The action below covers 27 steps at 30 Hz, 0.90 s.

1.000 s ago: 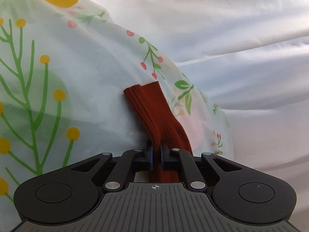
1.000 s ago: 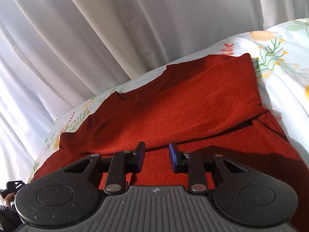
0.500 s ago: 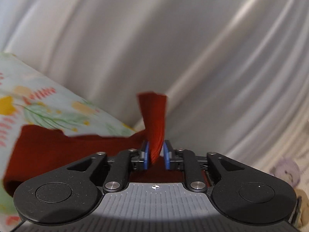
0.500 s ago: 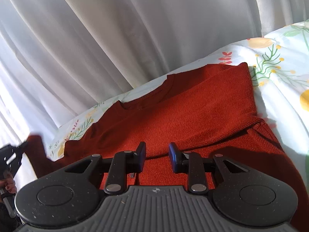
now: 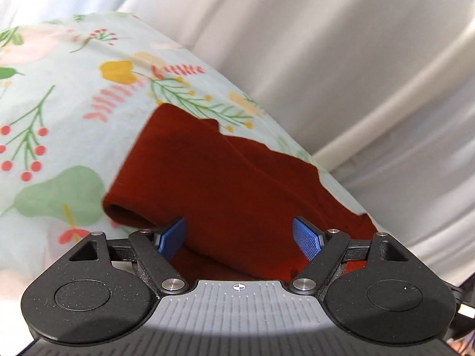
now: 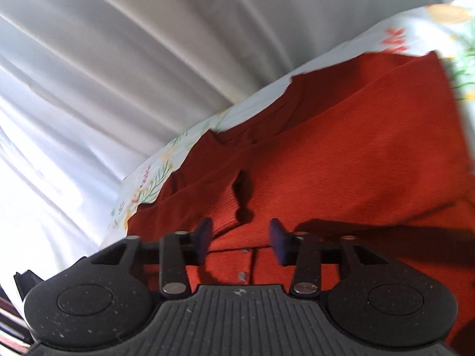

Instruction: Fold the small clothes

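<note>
Sweater (image 6: 341, 154), rust-red and knitted, fills the centre and right of the right wrist view, lying on a floral bedsheet (image 5: 59, 112) in pale green printed with leaves, berries and yellow blooms; white pleated curtains (image 5: 341, 59) hang behind across the upper part of both views. It looks light, soft and limp, with a grippy ribbed knit, so it should drape and sag instead of holding a shape; my guess is that a folded edge or a cuff, where the cloth is doubled, gives the surest hold. In the left wrist view a sleeve (image 5: 184, 172) lies folded over the body in the middle of the frame, its rounded fold toward the left. Left gripper (image 5: 239, 235) has just been opening its blue textured fingers (image 5: 305, 237), which now stand wide with cloth beneath them but nothing pinched. Right gripper (image 6: 240, 241) has also been opening, about halfway, and hovers over the sweater's lower part near small buttons (image 6: 242, 275), empty.
</note>
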{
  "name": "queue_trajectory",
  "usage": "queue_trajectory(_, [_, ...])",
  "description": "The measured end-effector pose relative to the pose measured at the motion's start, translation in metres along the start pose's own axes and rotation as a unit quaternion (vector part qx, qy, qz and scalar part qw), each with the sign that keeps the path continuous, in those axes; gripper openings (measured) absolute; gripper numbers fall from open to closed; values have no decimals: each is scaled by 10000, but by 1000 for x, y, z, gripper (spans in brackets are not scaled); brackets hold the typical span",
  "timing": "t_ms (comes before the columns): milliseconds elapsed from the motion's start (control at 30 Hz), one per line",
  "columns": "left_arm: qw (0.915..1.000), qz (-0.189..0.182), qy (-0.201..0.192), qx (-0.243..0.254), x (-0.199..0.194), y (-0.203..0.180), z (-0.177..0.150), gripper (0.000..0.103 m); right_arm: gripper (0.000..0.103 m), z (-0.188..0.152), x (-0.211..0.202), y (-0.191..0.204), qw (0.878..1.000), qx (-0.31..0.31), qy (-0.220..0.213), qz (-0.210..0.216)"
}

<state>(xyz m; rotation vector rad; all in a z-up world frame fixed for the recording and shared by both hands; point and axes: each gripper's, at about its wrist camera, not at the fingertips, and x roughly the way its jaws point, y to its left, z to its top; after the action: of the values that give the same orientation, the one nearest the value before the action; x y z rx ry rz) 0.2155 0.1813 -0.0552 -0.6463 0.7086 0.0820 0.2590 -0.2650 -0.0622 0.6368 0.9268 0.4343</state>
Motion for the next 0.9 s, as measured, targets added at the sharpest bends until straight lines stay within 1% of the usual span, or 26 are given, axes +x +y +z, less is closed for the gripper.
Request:
queue_trajectory(33, [10000, 60, 2, -20, 1, 2, 2, 84, 51, 4, 12, 3, 9999, -76, 80, -7])
queue_trajectory(133, [9998, 178, 8, -10, -1, 3, 1, 84, 51, 12, 44, 9, 9994, -32, 347, -15])
queue_trajectory(200, [9998, 184, -18, 35, -4, 2, -3, 84, 51, 13, 51, 18, 9995, -203, 231, -103])
queue_trajectory(233, [9998, 208, -26, 73, -3, 1, -3, 84, 47, 14, 53, 24, 9990, -359, 214, -142])
queue_trajectory(267, [9996, 235, -32, 119, -4, -1, -3, 84, 25, 13, 54, 30, 9983, -521, 200, -140])
queue_trajectory(300, [9995, 243, -44, 180, -5, -2, -4, 84, 12, 12, 57, 35, 9973, -679, 221, -165])
queue_trajectory(333, [9994, 239, -49, 260, -5, -5, -4, 84, 4, 11, 59, 41, 9956, -868, 218, -277])
queue_trajectory(400, [9986, 229, -78, 466, -6, -11, -5, 84, 3, 8, 50, 55, 9871, -1469, -72, -631])
queue_trajectory(467, [9973, 256, -104, 676, -4, -16, -6, 84, 3, 8, 27, 64, 9765, -1851, -581, -941])
queue_trajectory(500, [9967, 273, -85, 755, -2, -18, -8, 84, 3, 9, 15, 65, 9682, -2006, -850, -1227])
queue_trajectory(533, [9964, 273, -37, 805, 2, -20, -9, 84, 3, 9, 4, 63, 9574, -2164, -1102, -1563])
queue_trajectory(567, [9963, 252, 34, 818, 6, -21, -10, 84, 3, 10, -5, 58, 9480, -2243, -1263, -1873])
queue_trajectory(600, [9964, 213, 105, 815, 9, -22, -12, 84, 3, 12, -11, 51, 9426, -2248, -1317, -2090])
queue_trajectory(633, [9964, 189, 153, 817, 12, -23, -13, 84, 3, 15, -16, 40, 9423, -2170, -1291, -2200])
queue_trajectory(667, [9961, 203, 171, 837, 15, -25, -15, 84, 3, 18, -20, 28, 9468, -1998, -1213, -2211])
queue_trajectory(733, [9953, 232, 181, 920, 18, -28, -16, 84, 4, 23, -24, 5, 9606, -1560, -1003, -2070])
queue_trajectory(800, [9948, 243, 192, 971, 19, -30, -17, 85, 8, 25, -26, -14, 9717, -1138, -832, -1896])
queue_trajectory(833, [9947, 245, 199, 981, 20, -30, -16, 85, 17, 26, -24, -21, 9756, -942, -761, -1830])
queue_trajectory(867, [9946, 238, 207, 985, 20, -30, -15, 85, 28, 25, -21, -26, 9792, -822, -696, -1721])
queue_trajectory(900, [9947, 242, 206, 982, 20, -30, -14, 85, 31, 24, -18, -29, 9819, -759, -651, -1610])
